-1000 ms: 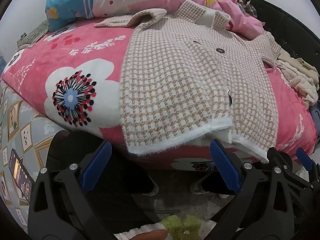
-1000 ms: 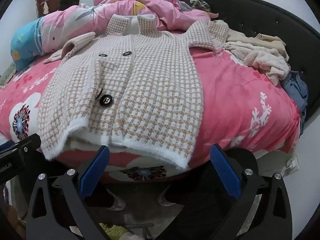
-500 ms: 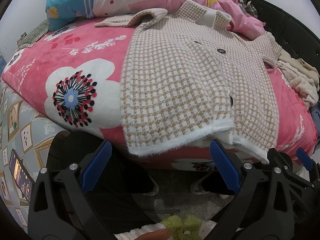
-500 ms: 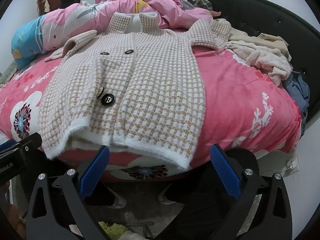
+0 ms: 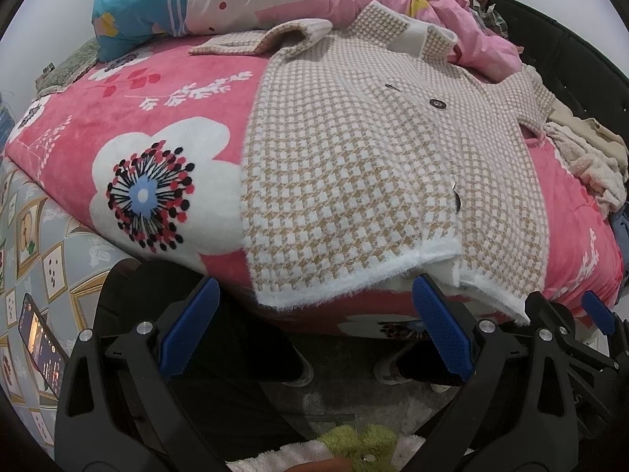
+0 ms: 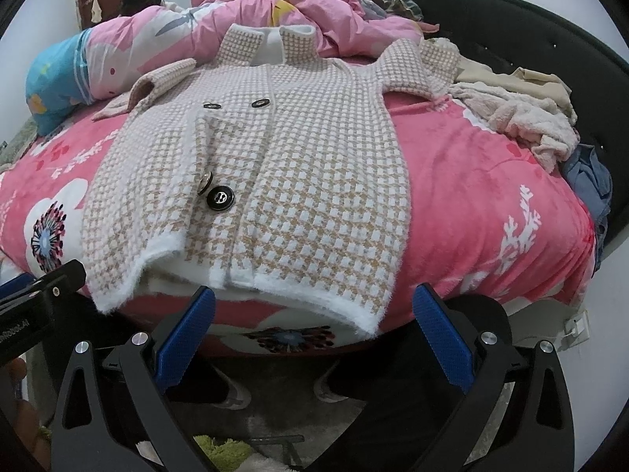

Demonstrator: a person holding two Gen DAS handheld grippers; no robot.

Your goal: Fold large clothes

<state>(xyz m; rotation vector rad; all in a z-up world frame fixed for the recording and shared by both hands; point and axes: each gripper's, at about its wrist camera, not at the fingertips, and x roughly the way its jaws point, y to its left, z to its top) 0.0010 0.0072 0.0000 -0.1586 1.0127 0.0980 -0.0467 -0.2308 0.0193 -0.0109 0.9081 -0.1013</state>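
A beige-and-white houndstooth coat (image 5: 354, 165) with dark buttons lies front-up on a pink flowered bed cover (image 5: 129, 145), collar away from me, white fuzzy hem at the bed's near edge. It also shows in the right wrist view (image 6: 298, 196). My left gripper (image 5: 314, 326) is open and empty, just below the hem's left part. My right gripper (image 6: 310, 326) is open and empty, just below the hem's right part. Both sleeves lie spread out near the collar.
A pink quilt (image 6: 275, 4) and a blue pillow (image 5: 129, 11) are heaped behind the collar. Crumpled beige clothes (image 6: 523, 114) lie at the right by the black bed frame (image 6: 550, 31). A phone (image 5: 39, 338) lies on the patterned floor at the left.
Both grippers have edged slightly closer to the coat's hem. The coat has not moved.
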